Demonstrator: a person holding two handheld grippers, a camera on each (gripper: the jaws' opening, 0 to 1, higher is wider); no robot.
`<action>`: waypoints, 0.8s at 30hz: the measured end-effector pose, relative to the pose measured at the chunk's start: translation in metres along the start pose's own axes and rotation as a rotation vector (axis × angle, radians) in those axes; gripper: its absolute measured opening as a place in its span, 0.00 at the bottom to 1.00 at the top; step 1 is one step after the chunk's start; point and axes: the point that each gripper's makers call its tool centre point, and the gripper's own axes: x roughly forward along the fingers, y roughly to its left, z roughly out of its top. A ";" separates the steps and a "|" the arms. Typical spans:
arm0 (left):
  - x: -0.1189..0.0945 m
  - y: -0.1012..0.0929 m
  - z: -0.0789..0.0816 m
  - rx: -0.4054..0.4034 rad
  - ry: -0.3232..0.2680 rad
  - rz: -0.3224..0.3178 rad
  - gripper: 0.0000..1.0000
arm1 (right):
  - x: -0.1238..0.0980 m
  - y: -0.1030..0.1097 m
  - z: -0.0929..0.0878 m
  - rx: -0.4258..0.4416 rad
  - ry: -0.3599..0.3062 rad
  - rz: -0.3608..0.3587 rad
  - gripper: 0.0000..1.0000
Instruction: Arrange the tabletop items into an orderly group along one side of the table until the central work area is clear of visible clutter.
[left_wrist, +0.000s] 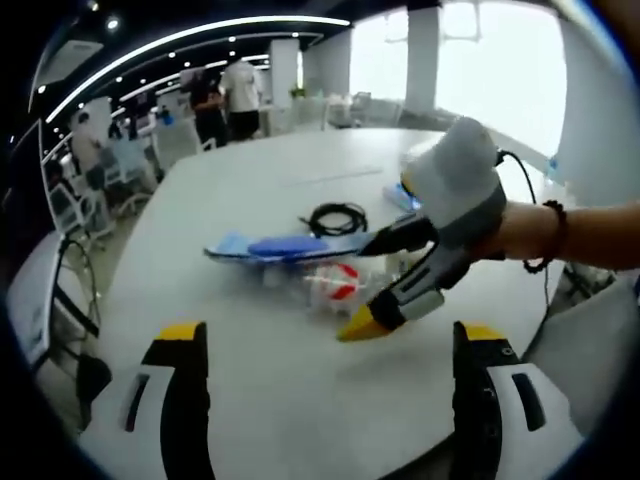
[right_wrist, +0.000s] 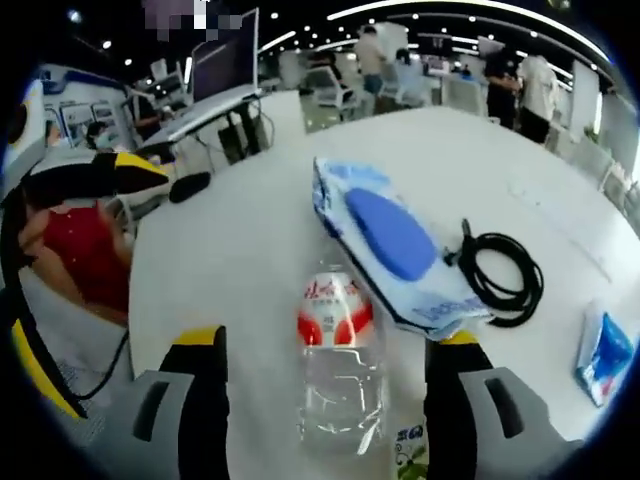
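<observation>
right gripper (right_wrist: 330, 380): we see its two yellow-tipped black fingers (right_wrist: 200, 380) spread wide, with the clear plastic water bottle with a red-and-white label (right_wrist: 338, 360) lying on its side between them, cap end pointing away from us. we can't tell whether either finger touches the bottle; small gaps show on both sides. just past the fingertips, the bottle's far end sits against the near edge of a flat blue-and-white plastic package with a dark blue oval on it (right_wrist: 390, 245). beyond and to the right of that, a coiled black cable (right_wrist: 505, 275) lies touching the package's edge. far right of the fingers, a small blue packet (right_wrist: 600, 355) lies apart from the rest. all rest on the round white table (right_wrist: 230, 260).

left gripper (left_wrist: 335, 365): fingers (left_wrist: 185, 365) spread wide, nothing between them but bare table (left_wrist: 290, 400). just ahead we see the right gripper (left_wrist: 385, 280) coming in from the right, held by a hand (left_wrist: 520, 230) wearing a dark bead bracelet (left_wrist: 552, 235), its jaws straddling the bottle (left_wrist: 335, 285). behind it lies the package (left_wrist: 285, 246), then the cable (left_wrist: 335, 217). people stand well beyond the table's far edge.
</observation>
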 end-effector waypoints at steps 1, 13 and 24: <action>0.000 0.000 0.000 -0.002 0.001 0.001 0.99 | 0.002 0.000 0.000 0.002 0.005 0.000 0.77; 0.001 0.000 -0.003 -0.002 0.018 0.003 0.99 | 0.023 -0.004 -0.003 -0.063 0.083 -0.055 0.58; 0.001 0.001 -0.006 -0.004 0.031 0.002 0.99 | 0.029 -0.014 -0.017 -0.078 0.167 -0.096 0.49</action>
